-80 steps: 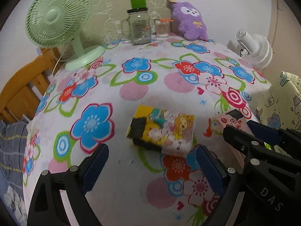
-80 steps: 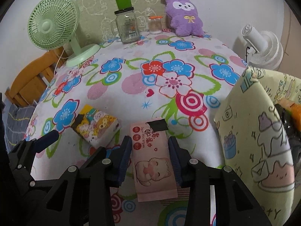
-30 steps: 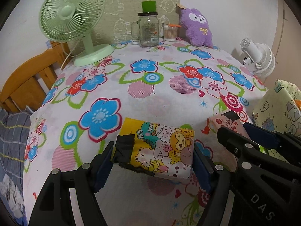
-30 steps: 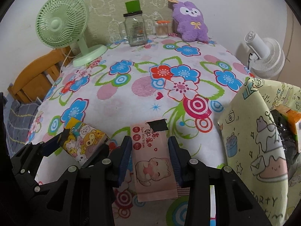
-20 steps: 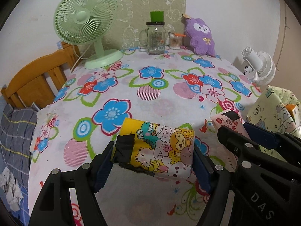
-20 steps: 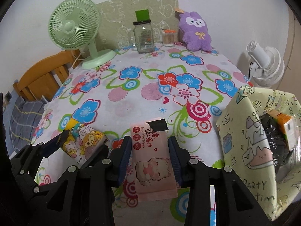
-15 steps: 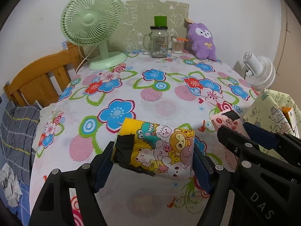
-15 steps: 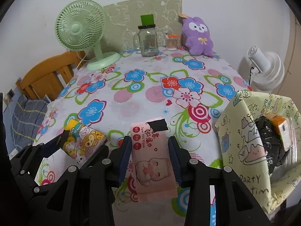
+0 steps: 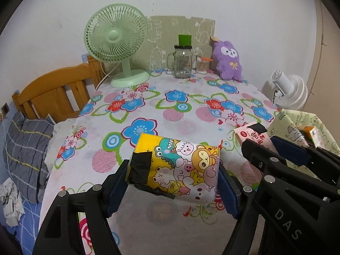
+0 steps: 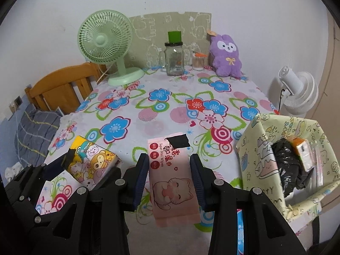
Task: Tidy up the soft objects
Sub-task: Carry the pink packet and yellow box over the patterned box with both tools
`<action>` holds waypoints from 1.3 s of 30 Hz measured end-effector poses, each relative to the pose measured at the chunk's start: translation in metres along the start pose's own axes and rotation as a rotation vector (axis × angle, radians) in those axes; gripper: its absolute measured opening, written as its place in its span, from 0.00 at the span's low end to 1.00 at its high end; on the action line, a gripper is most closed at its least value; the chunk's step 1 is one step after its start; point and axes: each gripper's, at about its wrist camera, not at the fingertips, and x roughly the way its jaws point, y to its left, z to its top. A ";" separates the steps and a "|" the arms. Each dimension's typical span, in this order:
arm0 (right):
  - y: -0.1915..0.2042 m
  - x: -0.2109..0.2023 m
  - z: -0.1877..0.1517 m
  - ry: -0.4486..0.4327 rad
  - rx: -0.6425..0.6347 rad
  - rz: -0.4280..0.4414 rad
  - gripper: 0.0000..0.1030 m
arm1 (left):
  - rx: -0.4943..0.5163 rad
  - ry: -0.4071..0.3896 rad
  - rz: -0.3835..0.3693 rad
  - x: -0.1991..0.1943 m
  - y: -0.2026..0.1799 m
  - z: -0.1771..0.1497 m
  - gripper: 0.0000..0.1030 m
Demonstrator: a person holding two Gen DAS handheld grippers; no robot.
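My left gripper (image 9: 173,181) is shut on a yellow cartoon tissue pack (image 9: 178,167) and holds it above the near part of the flowered table (image 9: 170,114). My right gripper (image 10: 169,178) is shut on a pink wet wipes pack (image 10: 172,174), also lifted off the table. The tissue pack shows in the right wrist view (image 10: 91,159) at the lower left. The wipes pack shows in the left wrist view (image 9: 255,136) at the right. A pale green cartoon-print box (image 10: 255,148) stands open off the table's right edge, with a black bag (image 10: 284,161) and an orange pack (image 10: 301,146) inside.
At the table's far end stand a green fan (image 9: 116,42), a glass jar with a green lid (image 9: 182,61), a small cotton swab jar (image 9: 201,63) and a purple plush (image 9: 228,61). A white fan (image 10: 297,93) stands beyond the right edge. A wooden bed frame (image 9: 55,91) is on the left.
My left gripper has closed on the yellow tissue pack and lifted it. Both grippers have risen and pulled back from the table with their packs. The right gripper's hold is unchanged.
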 end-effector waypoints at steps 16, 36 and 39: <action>-0.015 -0.058 0.004 -0.098 -0.024 -0.001 0.42 | 0.011 -0.093 -0.018 -0.050 -0.026 0.007 0.76; -0.059 -0.086 0.010 -0.130 0.014 -0.016 0.42 | 0.050 -0.138 -0.036 -0.067 -0.074 0.018 0.76; -0.068 -0.087 0.012 -0.136 0.015 -0.025 0.42 | 0.060 -0.139 -0.043 -0.066 -0.083 0.021 0.76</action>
